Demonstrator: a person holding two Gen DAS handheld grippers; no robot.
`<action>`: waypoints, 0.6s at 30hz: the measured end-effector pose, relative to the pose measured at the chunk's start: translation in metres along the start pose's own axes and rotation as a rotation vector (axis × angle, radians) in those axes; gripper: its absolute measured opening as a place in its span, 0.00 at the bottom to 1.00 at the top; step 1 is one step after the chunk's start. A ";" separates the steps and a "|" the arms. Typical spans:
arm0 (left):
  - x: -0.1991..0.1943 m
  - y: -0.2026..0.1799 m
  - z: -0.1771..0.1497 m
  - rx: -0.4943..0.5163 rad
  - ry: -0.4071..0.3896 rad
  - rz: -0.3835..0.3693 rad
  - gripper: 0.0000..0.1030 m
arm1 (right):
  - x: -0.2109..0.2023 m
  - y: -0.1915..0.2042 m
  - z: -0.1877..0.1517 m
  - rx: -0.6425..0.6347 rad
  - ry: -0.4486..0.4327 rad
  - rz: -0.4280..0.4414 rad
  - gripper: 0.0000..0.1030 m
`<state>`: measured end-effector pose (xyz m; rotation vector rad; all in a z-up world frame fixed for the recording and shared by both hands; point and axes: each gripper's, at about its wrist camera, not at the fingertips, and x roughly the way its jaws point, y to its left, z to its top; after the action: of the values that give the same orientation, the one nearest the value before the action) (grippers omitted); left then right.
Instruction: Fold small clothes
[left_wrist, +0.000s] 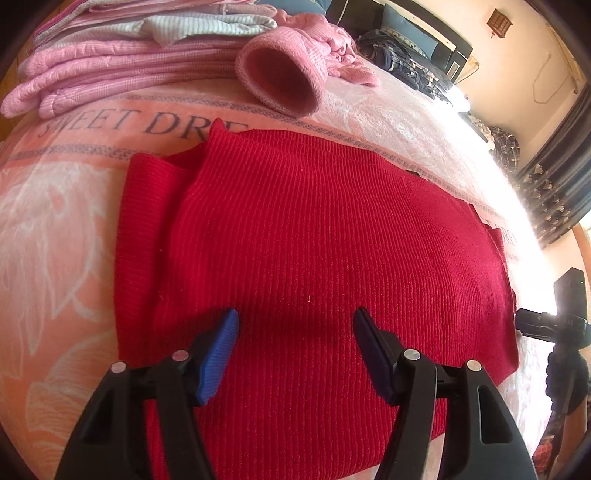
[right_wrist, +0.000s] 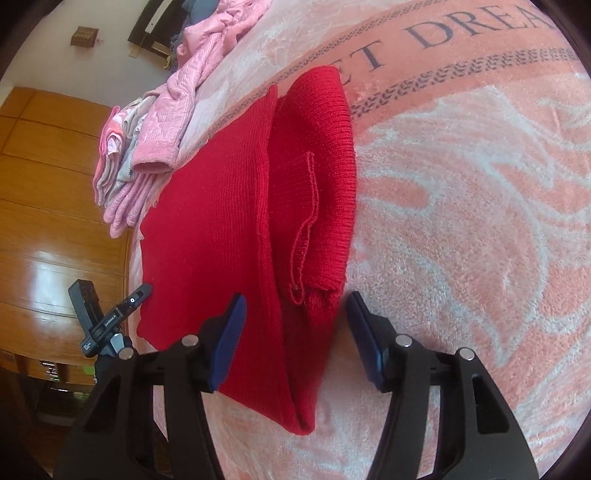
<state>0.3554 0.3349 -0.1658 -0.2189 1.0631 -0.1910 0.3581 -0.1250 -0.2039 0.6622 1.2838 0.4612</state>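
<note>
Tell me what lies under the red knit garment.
The red knit garment lies flat on a peach blanket printed with "SWEET DREAMS" lettering; its far edge covers part of the lettering. A folded-in sleeve shows at one side. Anything else beneath is hidden.

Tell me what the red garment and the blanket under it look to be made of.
Red garment: ribbed knit, matte, likely acrylic or wool; fine parallel ribs show.
Blanket: plush fleece, probably synthetic; short fuzzy pile with a printed pattern.
</note>
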 end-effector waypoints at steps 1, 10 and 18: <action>0.001 0.000 0.000 0.005 0.001 -0.001 0.65 | 0.002 -0.002 0.003 0.012 -0.002 0.014 0.50; 0.002 0.004 -0.001 -0.009 0.002 -0.033 0.68 | 0.005 -0.006 0.007 0.033 -0.034 -0.021 0.23; 0.004 0.004 -0.001 0.007 0.010 -0.028 0.68 | 0.007 0.019 0.002 -0.053 -0.060 -0.099 0.16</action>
<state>0.3567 0.3375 -0.1702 -0.2272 1.0698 -0.2213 0.3629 -0.1071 -0.1955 0.5614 1.2376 0.3901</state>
